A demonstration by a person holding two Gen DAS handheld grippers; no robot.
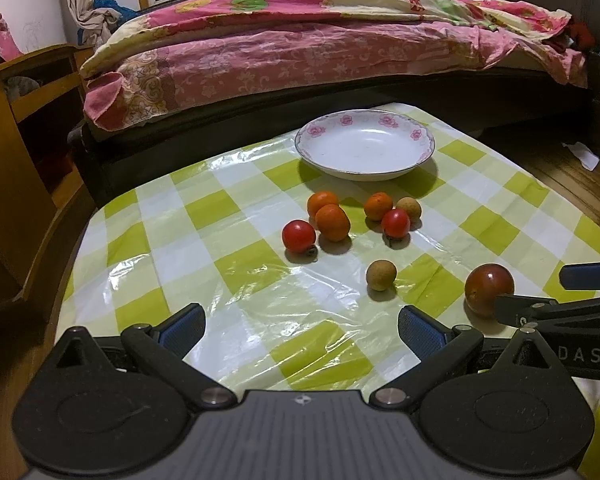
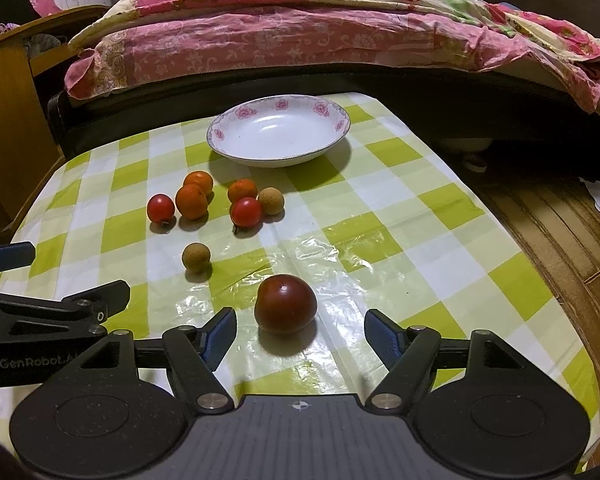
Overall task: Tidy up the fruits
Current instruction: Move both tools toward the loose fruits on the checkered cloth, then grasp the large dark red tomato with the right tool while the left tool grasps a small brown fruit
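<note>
We note one container, a white floral-rimmed plate [image 2: 278,134] at the far end of the checked tablecloth [image 2: 400,216], holding nothing; all fruit lies loose on the cloth, with oranges [image 2: 192,200], red tomatoes [image 2: 246,212] and two longans [image 2: 196,257] clustered just before it. A dark red tomato [image 2: 286,304] sits nearest us, between the wide-spread fingers of the right gripper [image 2: 300,336], untouched. The left gripper [image 1: 300,332] is likewise spread over bare cloth; the right half of the table lies free to its edge.
</note>
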